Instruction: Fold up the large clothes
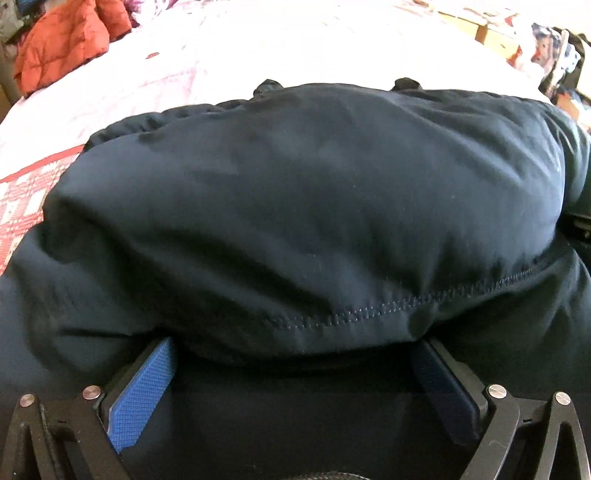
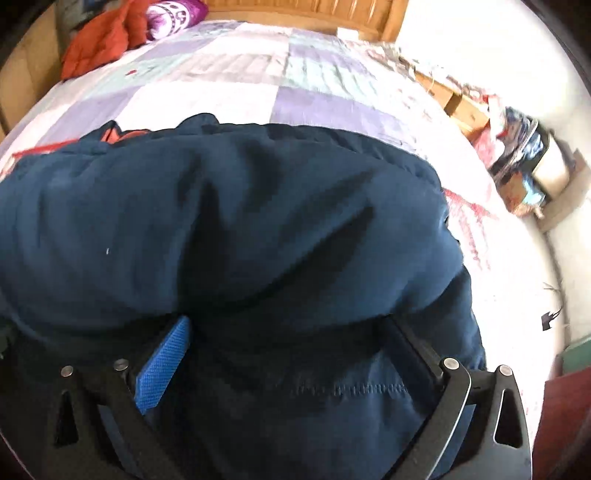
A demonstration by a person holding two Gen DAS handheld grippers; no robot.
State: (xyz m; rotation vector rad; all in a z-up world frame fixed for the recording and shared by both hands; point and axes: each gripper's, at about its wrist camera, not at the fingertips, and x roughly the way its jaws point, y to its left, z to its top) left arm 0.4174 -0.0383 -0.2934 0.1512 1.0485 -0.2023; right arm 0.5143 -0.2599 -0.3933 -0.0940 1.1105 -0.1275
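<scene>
A large dark navy garment (image 1: 303, 206) lies bunched on the bed and fills most of the left wrist view; it also fills the right wrist view (image 2: 236, 229). My left gripper (image 1: 295, 354) has its blue-padded fingers (image 1: 140, 391) wide apart, pushed under a thick stitched fold of the garment, with the tips hidden by cloth. My right gripper (image 2: 291, 332) also stands wide apart, its fingers (image 2: 166, 365) tucked under a fold, tips hidden.
The bed has a pale patchwork cover (image 2: 280, 85) with a red patterned border (image 1: 22, 199). An orange quilted jacket (image 1: 62, 40) lies at the far left corner. A wooden headboard (image 2: 303, 14) is at the far end. Boxes and clutter (image 2: 524, 162) stand right of the bed.
</scene>
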